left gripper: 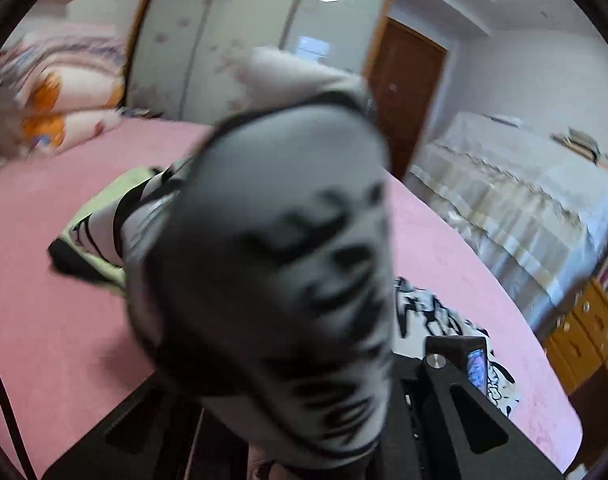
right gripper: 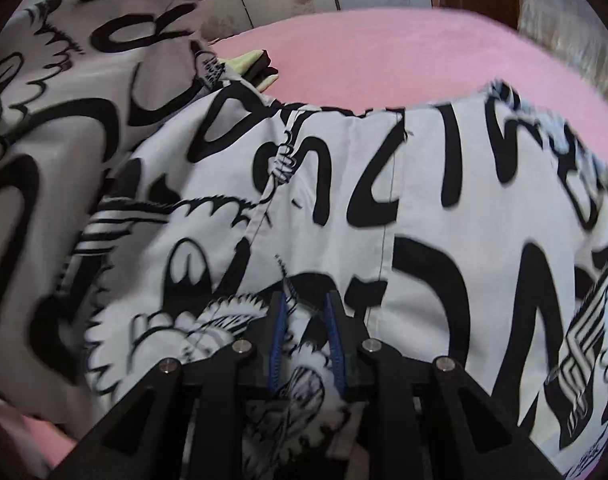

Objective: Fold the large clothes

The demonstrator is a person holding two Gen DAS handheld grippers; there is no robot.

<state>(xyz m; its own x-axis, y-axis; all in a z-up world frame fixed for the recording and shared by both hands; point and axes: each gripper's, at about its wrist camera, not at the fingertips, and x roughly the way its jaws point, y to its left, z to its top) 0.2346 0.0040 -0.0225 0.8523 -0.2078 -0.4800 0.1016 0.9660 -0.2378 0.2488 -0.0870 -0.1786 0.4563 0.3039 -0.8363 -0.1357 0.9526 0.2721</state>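
Through my right wrist camera the garment (right gripper: pixel 404 208) fills most of the frame: white cloth printed with heavy black lettering and cartoon-like line drawings, with a stitched seam running down the middle. It lies spread over the pink bed (right gripper: pixel 384 48), and a second part of it rises in the upper left of the frame, lifted off the bed. My right claw (right gripper: pixel 306 312) sits at the bottom centre, its blue-padded fingers (right gripper: pixel 277 336) close together with a bunch of the printed cloth pinched between them, so I read it as clenched on the garment. Beyond the cloth, in the upper middle, a pale yellow and black folded item (right gripper: pixel 255 66) lies on the bed, partly covered by the garment's edge. In the left wrist view a blurred, shadowed fold of the same cloth (left gripper: pixel 287 264) hangs right in front of the lens and blocks the centre of the frame. It hides my left claw's tips; only the black finger arm (left gripper: pixel 460 396) at the lower right shows, so I cannot tell whether that claw is clenched or released. More printed cloth lies on the bed at the lower right. Stacked quilts (left gripper: pixel 59 92) sit in the upper left.
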